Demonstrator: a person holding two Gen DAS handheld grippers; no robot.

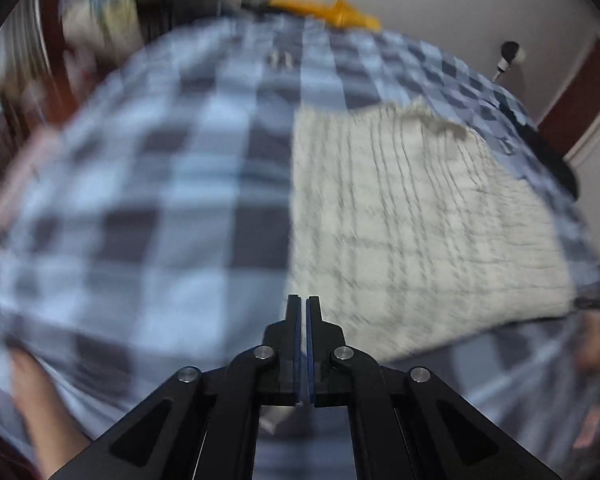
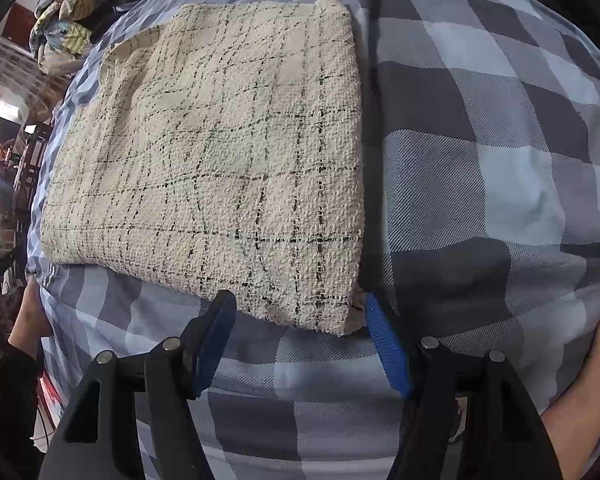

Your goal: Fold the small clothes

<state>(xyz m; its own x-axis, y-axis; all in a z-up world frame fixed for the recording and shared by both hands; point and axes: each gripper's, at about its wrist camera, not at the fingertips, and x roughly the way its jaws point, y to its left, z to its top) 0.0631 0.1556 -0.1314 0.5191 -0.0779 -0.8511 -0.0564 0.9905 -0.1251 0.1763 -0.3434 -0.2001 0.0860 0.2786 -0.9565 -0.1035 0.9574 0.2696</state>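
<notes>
Left gripper (image 1: 303, 300) pressed together, empty; view blurred. Right gripper (image 2: 300, 308) spread, near corner of folded cream garment (image 2: 220, 152) between its tips, contact unclear. Only the right view is sharp: nubbly weave, thin black check, folded roughly square on checked bedspread (image 2: 480, 184). Left view alone shows a yellow object (image 1: 328, 10) at the bed's far edge

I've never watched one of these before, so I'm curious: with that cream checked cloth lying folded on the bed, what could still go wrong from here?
The right gripper stands open around the near corner of the cream cloth. If it closes deep, it might also pinch the checked bedsheet underneath. Lifting by that one corner could let the fold fall open. The left gripper is shut and empty, so it is not steadying the cloth.
</notes>
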